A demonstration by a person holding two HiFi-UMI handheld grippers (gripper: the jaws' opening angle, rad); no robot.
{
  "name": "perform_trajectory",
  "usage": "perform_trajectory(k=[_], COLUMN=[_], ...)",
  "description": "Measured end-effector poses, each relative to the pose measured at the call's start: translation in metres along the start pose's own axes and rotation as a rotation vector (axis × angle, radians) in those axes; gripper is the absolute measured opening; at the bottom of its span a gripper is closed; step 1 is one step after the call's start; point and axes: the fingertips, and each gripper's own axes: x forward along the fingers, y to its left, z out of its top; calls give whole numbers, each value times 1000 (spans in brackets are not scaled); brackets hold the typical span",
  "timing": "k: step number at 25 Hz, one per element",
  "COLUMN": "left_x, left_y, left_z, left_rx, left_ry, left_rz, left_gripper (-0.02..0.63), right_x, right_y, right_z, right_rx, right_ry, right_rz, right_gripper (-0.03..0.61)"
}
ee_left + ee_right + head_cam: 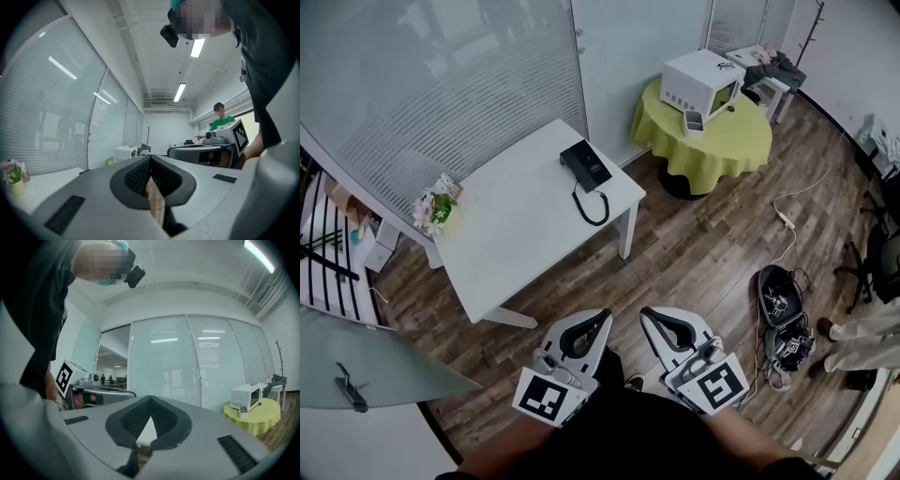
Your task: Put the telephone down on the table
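Telephone (586, 166) lies on white table (516, 234) (clear in head view alone)

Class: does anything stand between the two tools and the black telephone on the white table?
Nothing visible does. The telephone lies on the white table; only bare tabletop and wooden floor separate it from the left tool and right tool, both shut, empty.

Black telephone (586, 166), coiled cord, flat on white table (516, 225)
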Motion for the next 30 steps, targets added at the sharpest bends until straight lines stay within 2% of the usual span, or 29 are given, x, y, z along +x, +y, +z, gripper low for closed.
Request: perform_trajectory(k=[7,13,19,23,27,30], left_x=[31,54,62,64,61,62], left_y=[60,122,165,196,221,233], left_z=[0,3,10,8,11,11], left_rx=[4,-28,-30,-16,-35,-26], left_ry=[-2,-27,-34,-34,-42,-40], left_rz=[-10,-6,-16,14,56,60], left_gripper=[9,9,11,11,11,11], right_x=[66,129,176,202,225,236], right_y=[-30,-47,-53,-59,-59,-62], right_z=[-2,1,9,10,13,13], right_rx=[-11,-32,-52,-39,-55,-60], right_ry=[43,63,70,65,65,61], right_rz=[-5,29,57,57,74,77], right_gripper=[23,23,23,23,23,23])
